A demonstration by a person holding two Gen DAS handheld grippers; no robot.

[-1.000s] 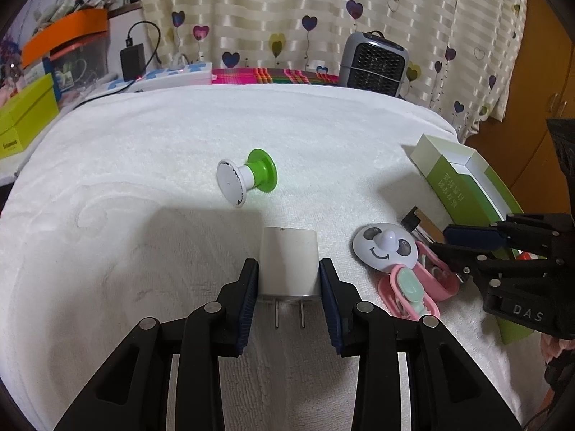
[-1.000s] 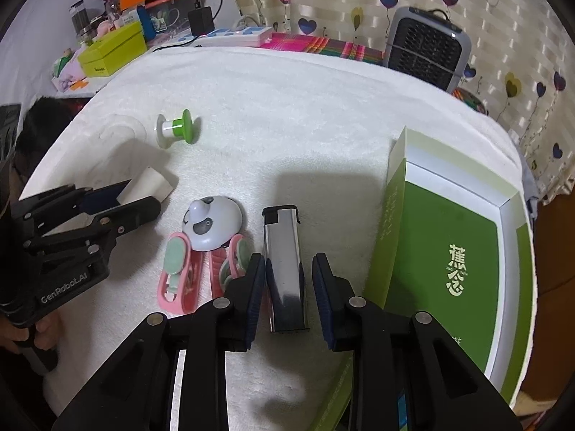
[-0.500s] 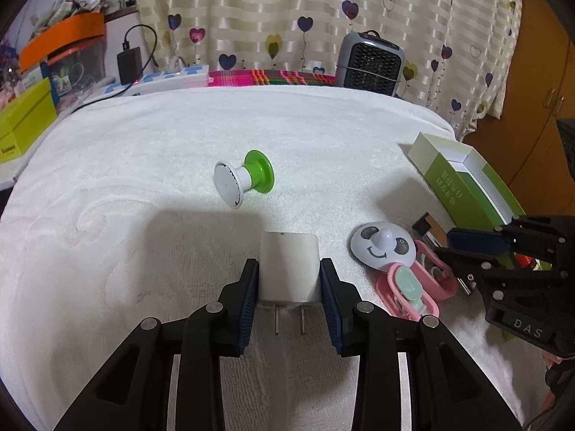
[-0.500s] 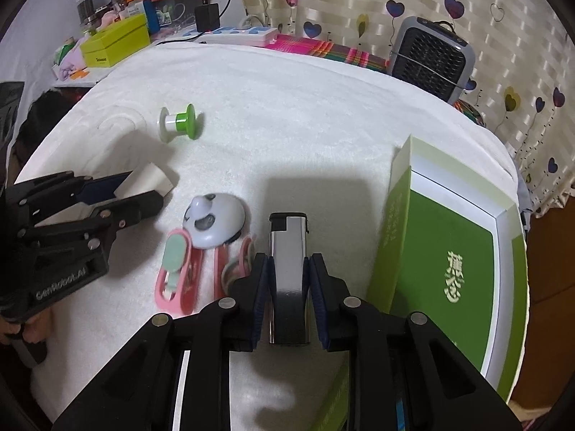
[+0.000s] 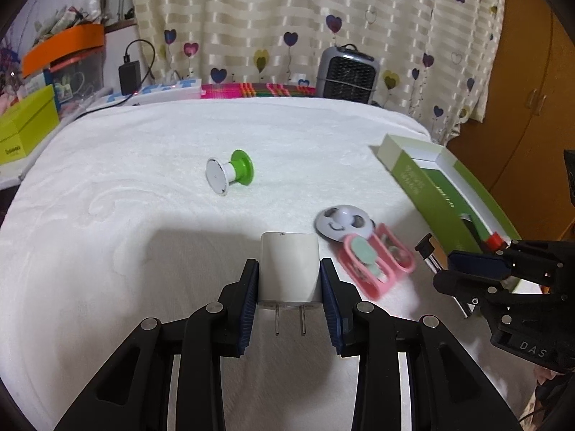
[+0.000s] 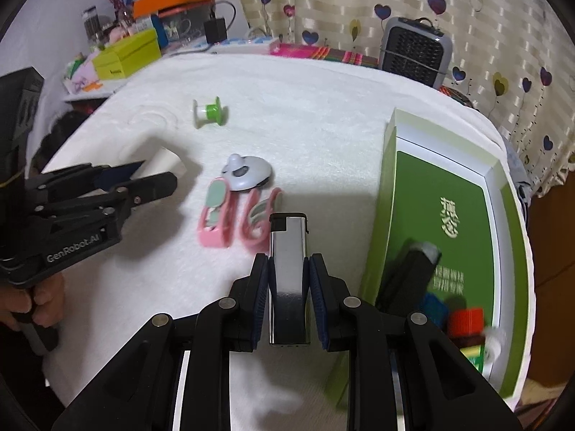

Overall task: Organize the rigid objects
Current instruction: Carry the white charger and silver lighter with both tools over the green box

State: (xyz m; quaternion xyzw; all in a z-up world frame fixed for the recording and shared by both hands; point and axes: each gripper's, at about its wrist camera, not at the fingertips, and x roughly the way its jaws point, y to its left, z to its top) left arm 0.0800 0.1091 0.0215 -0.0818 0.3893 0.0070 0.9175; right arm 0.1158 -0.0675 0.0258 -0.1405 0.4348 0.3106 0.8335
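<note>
My left gripper is shut on a white plug adapter, prongs toward the camera, held above the white blanket. My right gripper is shut on a silver lighter and holds it off the blanket beside the green box. The box holds a black item, a red cap and a blue piece. A panda-face disc, two pink clips and a green-and-white spool lie on the blanket.
A grey fan heater stands at the blanket's far edge. A power strip, a yellow-green box and clutter sit at the back left. A wooden cabinet is on the right.
My right gripper has closed on the lighter and lifted it off the blanket, toward the green box. My left gripper has raised the adapter slightly.
</note>
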